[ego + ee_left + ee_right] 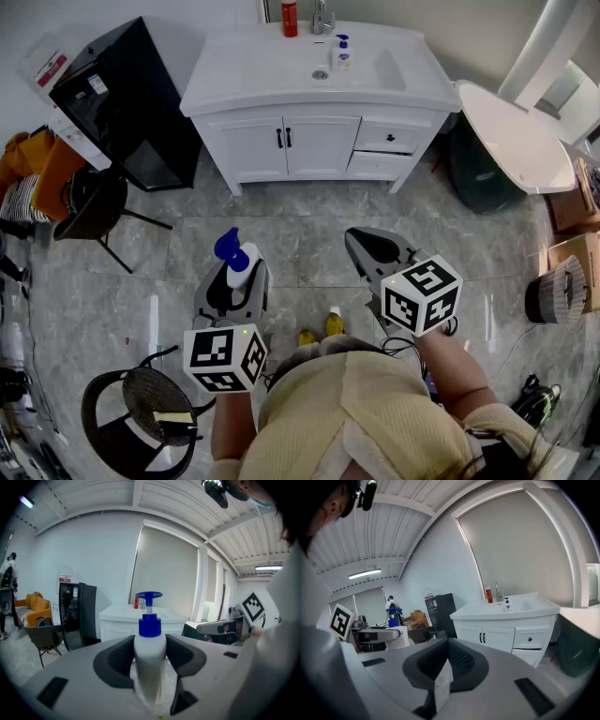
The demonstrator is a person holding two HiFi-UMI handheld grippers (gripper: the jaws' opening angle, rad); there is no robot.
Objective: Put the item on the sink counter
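Observation:
A white pump bottle (238, 264) with a blue pump head stands upright between the jaws of my left gripper (232, 281), which is shut on it; in the left gripper view both dark pads press the bottle (150, 660) on its sides. My right gripper (375, 249) hangs level beside it, shut, with nothing between its jaws; its tips (448, 643) meet. The white sink counter (262, 66) stands ahead across the tiled floor, well apart from both grippers. On it are a red bottle (289, 17), a small pump bottle (341, 53) and a faucet (322, 17).
A black cabinet (122, 94) stands left of the counter, with a dark chair (94, 202) before it. A round wire chair (141, 412) is at my left side. Right of the counter are a white tub (516, 136), a dark bin (478, 173) and cardboard boxes (572, 202).

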